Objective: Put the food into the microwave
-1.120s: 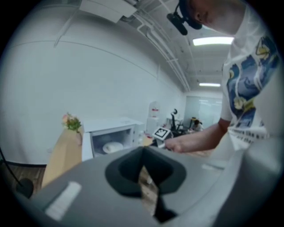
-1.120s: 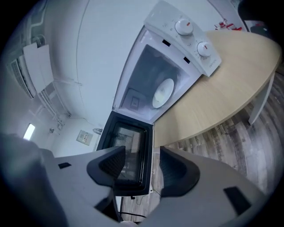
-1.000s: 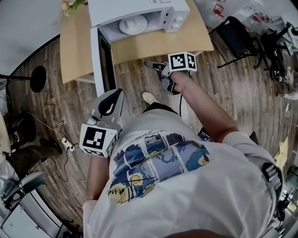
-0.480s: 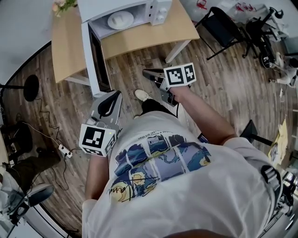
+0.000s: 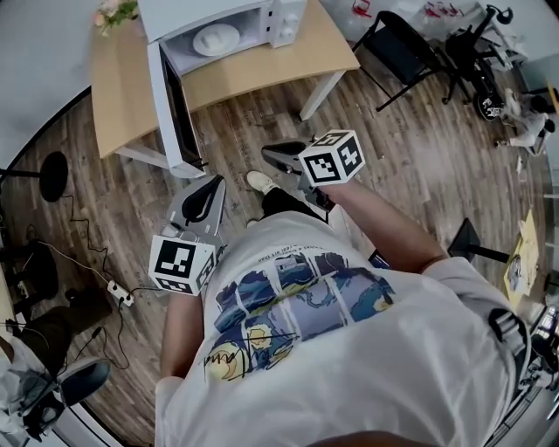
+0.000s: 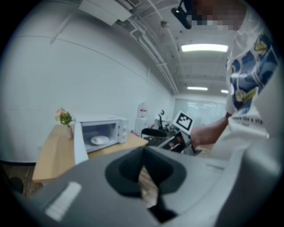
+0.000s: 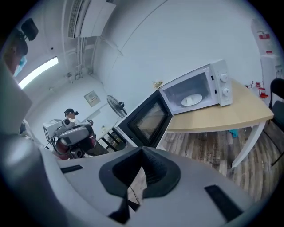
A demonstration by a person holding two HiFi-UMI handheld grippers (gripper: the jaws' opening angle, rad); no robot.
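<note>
Food [image 5: 217, 37] sits on its plate [image 5: 199, 44] inside the microwave [image 5: 288, 19] on the counter [image 5: 262, 74]; loading looks complete. Both your left claw [image 5: 211, 183] and right claw [image 5: 269, 151] are closed, empty. Next, push the open door [image 5: 171, 105] shut.

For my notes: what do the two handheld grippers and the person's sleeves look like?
The left gripper and right gripper are grey moulded shells with black fingers, each carrying a white cube printed with black square markers. The person wears a white short-sleeved T-shirt with a blue-and-yellow print.
</note>
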